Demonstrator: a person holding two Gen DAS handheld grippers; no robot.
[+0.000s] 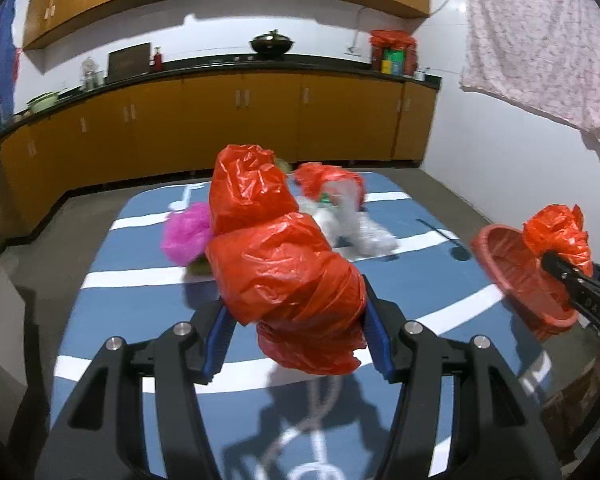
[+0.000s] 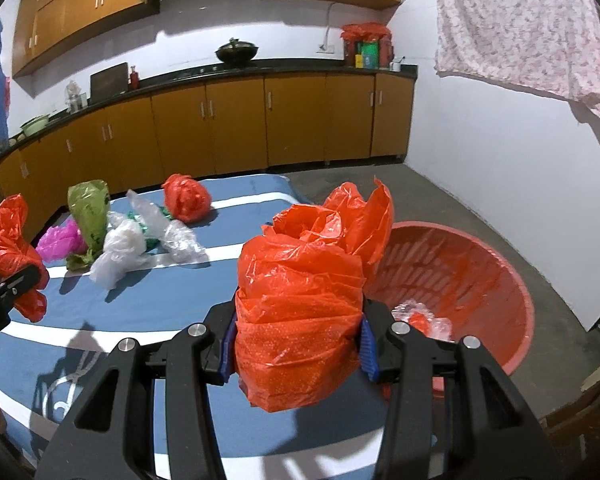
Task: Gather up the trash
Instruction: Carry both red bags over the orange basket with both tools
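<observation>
between each gripper's (image 1: pixel 296 320) clamped pads, a crumpled, glossy red plastic bag (image 1: pixel 284 264), bulging and creased

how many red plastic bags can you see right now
3: one in the left claw, one in the right claw, one loose at the mat's far end. The basket may hide more.

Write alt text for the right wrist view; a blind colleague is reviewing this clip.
The right gripper clamps a crumpled red plastic bag beside a red basket holding some trash. More bags lie on the blue striped mat behind, and the left gripper holds another red bag.
</observation>
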